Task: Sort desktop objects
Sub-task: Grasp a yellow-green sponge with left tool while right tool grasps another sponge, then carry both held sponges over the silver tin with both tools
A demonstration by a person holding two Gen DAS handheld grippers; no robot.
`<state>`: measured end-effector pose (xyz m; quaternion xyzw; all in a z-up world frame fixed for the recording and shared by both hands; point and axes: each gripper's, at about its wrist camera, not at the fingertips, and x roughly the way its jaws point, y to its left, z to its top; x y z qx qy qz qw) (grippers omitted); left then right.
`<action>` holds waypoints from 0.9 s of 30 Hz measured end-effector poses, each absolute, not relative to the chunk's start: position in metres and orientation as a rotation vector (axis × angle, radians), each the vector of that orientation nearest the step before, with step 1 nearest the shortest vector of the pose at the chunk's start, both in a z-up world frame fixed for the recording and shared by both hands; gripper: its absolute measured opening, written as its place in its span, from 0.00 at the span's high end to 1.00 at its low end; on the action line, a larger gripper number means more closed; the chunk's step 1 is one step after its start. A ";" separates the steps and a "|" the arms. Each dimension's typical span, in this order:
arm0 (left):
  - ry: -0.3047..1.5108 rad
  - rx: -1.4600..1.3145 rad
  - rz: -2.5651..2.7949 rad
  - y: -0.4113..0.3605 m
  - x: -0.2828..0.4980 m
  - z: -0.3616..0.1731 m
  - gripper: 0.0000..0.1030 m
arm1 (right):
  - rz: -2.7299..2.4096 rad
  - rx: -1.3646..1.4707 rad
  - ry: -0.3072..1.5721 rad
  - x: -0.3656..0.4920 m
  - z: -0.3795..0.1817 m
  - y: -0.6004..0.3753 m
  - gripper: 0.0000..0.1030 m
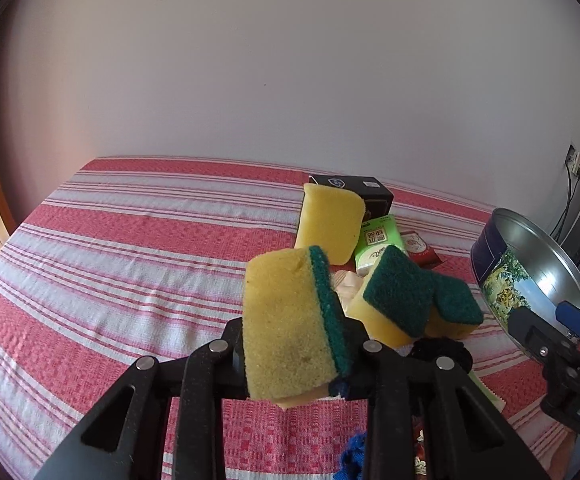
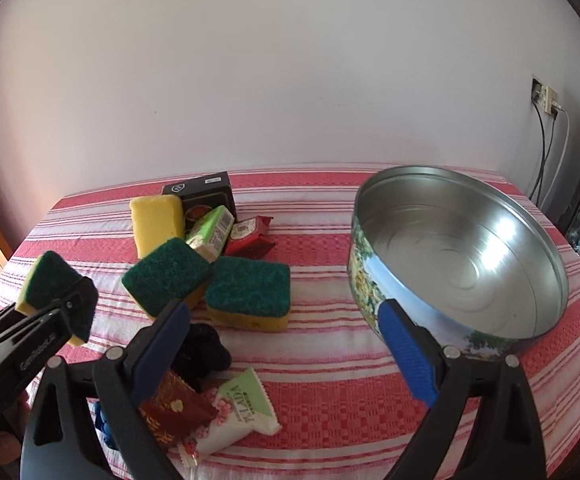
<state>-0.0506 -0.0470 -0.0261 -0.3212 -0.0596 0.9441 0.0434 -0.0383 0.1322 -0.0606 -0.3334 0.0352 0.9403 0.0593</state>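
My left gripper [image 1: 294,354] squeezes a sponge [image 1: 290,320], lifted up; my right gripper [image 2: 286,344] is open, holding nothing; next I think it goes in the tin [image 2: 462,256].

Black box [image 2: 206,196] half hidden behind upright sponge [image 2: 156,222].

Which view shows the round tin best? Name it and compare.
The right wrist view: the round tin shows whole, with its full rim, bare metal inside and painted wall. In the left wrist view the tin sits at the right edge, partly cut off and partly hidden behind the right gripper.
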 end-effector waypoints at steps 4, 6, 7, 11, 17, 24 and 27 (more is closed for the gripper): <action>-0.165 -0.938 2.926 -0.058 -0.043 -0.018 0.70 | 2.846 -1.174 0.088 -0.072 -0.075 0.122 0.16; -0.169 -0.934 2.928 -0.060 -0.043 -0.017 0.70 | 2.834 -1.253 0.072 -0.086 -0.085 0.116 0.17; -0.163 -0.934 2.926 -0.059 -0.045 -0.018 0.70 | 2.828 -1.277 0.062 -0.091 -0.090 0.114 0.17; -0.158 -0.935 2.929 -0.060 -0.047 -0.019 0.70 | 2.764 -1.329 0.031 -0.111 -0.105 0.112 0.17; -0.157 -0.961 2.933 -0.059 -0.052 -0.024 0.70 | 2.708 -1.400 0.122 -0.131 -0.128 0.120 0.20; -0.164 -0.978 2.926 -0.054 -0.051 -0.026 0.70 | 2.727 -1.319 0.033 -0.112 -0.120 0.113 0.34; -0.155 -0.966 2.921 -0.049 -0.047 -0.023 0.70 | 2.754 -1.203 0.038 -0.091 -0.104 0.114 0.34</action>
